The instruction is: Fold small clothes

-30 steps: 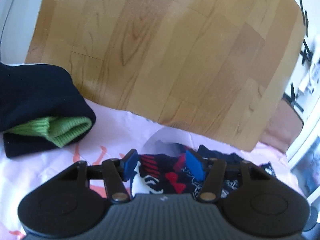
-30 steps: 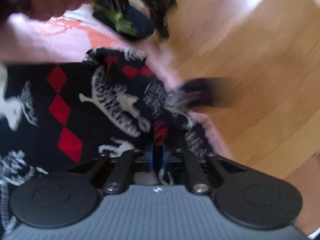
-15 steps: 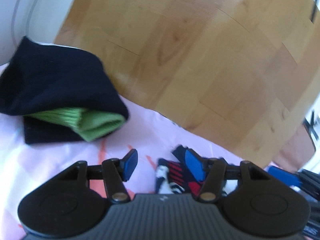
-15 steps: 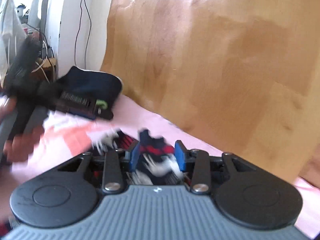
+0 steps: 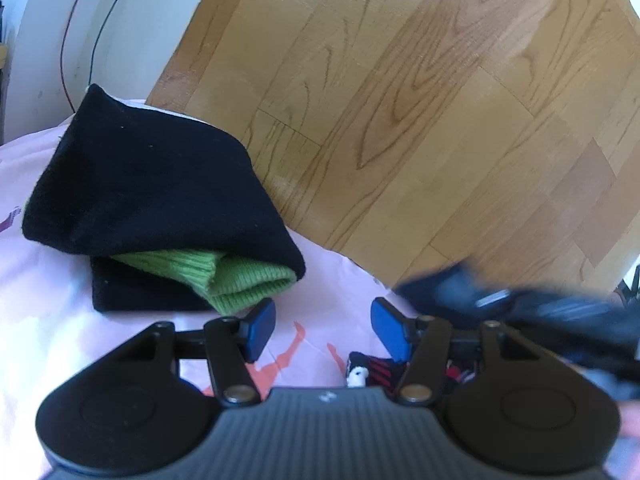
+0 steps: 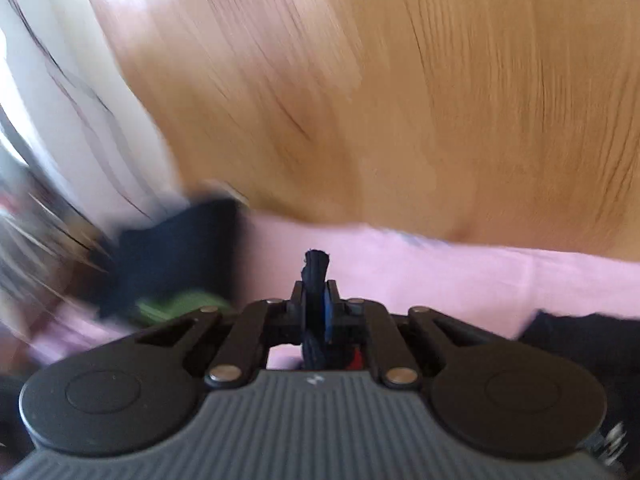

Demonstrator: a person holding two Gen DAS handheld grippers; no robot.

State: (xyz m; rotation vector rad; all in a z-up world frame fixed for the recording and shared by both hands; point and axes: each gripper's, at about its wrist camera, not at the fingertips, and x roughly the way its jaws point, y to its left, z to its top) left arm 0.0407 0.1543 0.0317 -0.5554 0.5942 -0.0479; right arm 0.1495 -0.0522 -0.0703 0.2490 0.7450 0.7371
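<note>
R gripper point(image 6: 316, 304): fingers pressed together on a dark, thin strip of knit fabric that sticks up between the blue pads and hangs down behind them, w/ a bit of red showing below. This is an edge of the patterned sock point(image 5: 370, 370), black w/ red and white marks. Half a sec ago these fingers stood apart around the fabric; a sec ago they were shut low over the sock spread flat. So the sock has been re-gripped and the view now looks out over the bed, not down onto the pattern. Judgement: the edge is being lifted to carry it over for a fold, fold not yet done.

L gripper point(image 5: 323, 330): fingers spread, nothing between them, only pink sheet point(image 5: 60, 320) w/ orange print below. A corner of the patterned sock peeks out just under its R finger. A sec ago more of that sock lay between these fingers; now the view has slid toward the folded pile.

L view only: a folded black garment w/ green ribbed cuff point(image 5: 160, 200) sits sharp near the bed's far edge, wood floor point(image 5: 400, 120) beyond, and a dark blur at right, prob. the R gripper passing. R view is heavily blurred: it shows the pinch itself, the pile only as a dark-green smear at left.
</note>
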